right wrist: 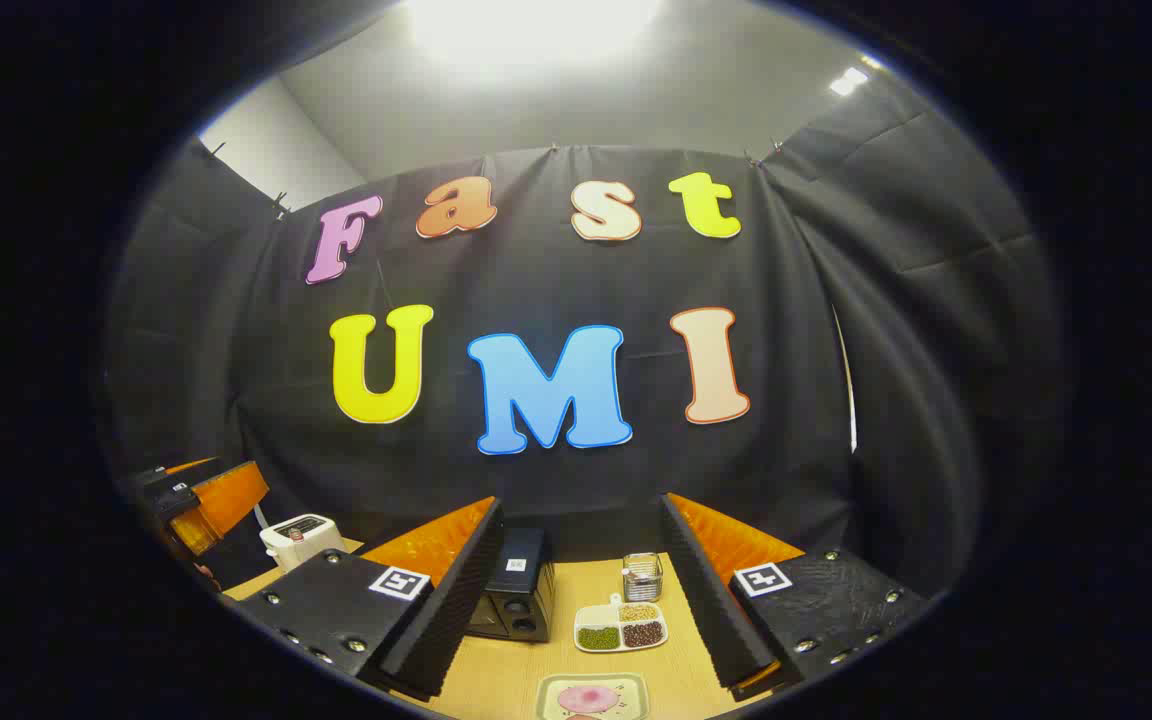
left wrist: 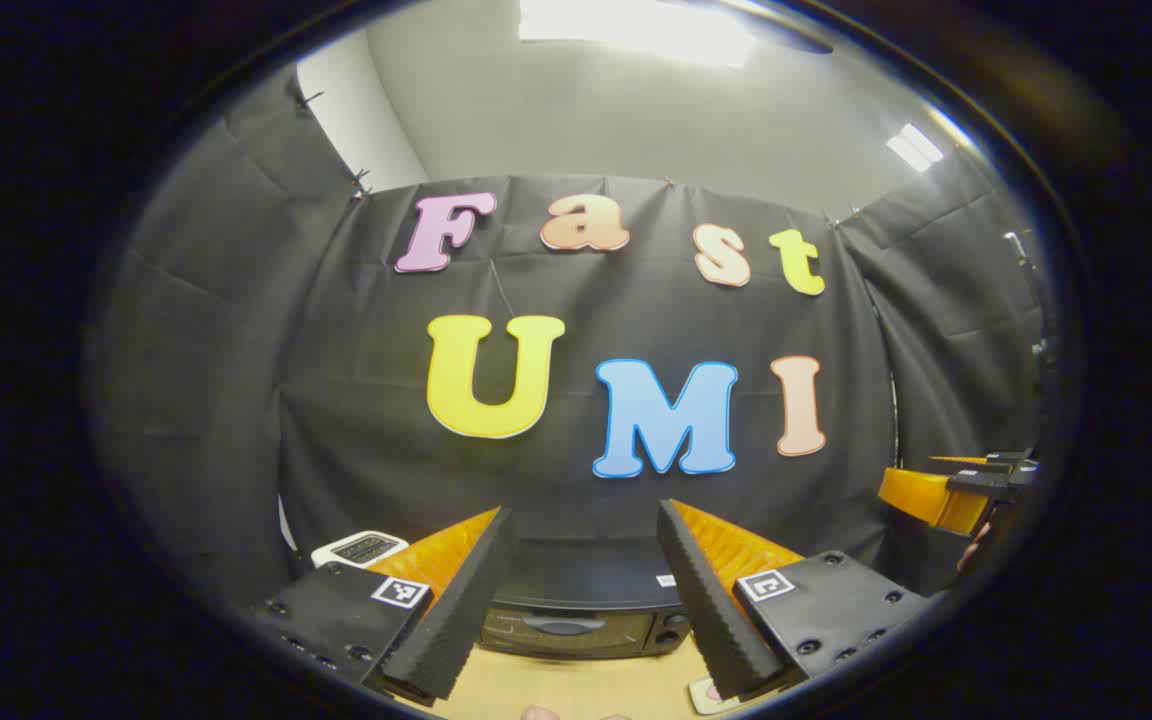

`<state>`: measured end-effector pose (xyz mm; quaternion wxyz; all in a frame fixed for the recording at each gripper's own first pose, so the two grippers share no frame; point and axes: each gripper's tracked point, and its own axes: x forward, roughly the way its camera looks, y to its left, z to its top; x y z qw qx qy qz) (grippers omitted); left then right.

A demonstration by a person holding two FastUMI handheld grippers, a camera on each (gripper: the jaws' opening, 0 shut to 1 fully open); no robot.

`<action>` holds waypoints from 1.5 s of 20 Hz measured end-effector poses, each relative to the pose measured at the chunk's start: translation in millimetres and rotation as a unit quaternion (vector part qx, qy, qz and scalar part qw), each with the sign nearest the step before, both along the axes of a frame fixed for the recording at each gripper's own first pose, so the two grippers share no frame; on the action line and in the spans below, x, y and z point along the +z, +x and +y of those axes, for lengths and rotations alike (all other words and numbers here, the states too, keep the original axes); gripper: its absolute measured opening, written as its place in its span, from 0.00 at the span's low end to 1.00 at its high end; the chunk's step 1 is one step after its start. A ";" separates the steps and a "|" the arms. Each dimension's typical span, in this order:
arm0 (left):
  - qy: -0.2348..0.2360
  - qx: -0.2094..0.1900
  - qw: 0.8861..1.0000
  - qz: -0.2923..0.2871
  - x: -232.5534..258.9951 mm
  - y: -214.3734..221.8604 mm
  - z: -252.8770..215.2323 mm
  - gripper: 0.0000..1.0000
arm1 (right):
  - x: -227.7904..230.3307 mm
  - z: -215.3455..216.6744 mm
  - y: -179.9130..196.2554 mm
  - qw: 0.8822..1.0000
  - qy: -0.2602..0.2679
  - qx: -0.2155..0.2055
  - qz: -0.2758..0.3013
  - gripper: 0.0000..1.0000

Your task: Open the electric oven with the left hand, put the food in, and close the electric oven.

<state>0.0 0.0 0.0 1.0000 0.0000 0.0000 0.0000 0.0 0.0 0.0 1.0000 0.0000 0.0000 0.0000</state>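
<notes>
Left gripper (left wrist: 581, 590) wide open, empty; electric oven (left wrist: 576, 625) dead ahead and below, door shut, handle crosswise. Right gripper (right wrist: 581, 590) open, empty, farther from oven.

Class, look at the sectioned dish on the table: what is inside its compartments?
The sectioned dish holds three separate fillings: green grains on one side, dark brown ones on the other, pale tan ones at the back. What lies beneath those layers is covered.
</notes>
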 end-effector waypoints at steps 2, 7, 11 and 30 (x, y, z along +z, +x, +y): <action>-0.003 -0.004 1.000 0.007 -5.4 3.4 -2.9 0.96 | -1.0 0.1 3.6 1.000 0.005 0.001 0.002 0.95; -0.004 -0.015 1.000 0.016 -14.8 18.2 -4.6 1.00 | -8.1 -2.9 5.1 1.000 -0.001 -0.006 0.009 0.95; -0.005 -0.024 0.999 0.031 -28.6 29.0 -6.6 1.00 | -13.8 -5.7 3.2 1.000 -0.004 -0.014 0.014 0.95; 0.020 -0.021 0.973 0.230 -212.9 157.3 11.8 1.00 | -54.3 -16.2 14.6 0.996 -0.024 -0.039 0.074 0.95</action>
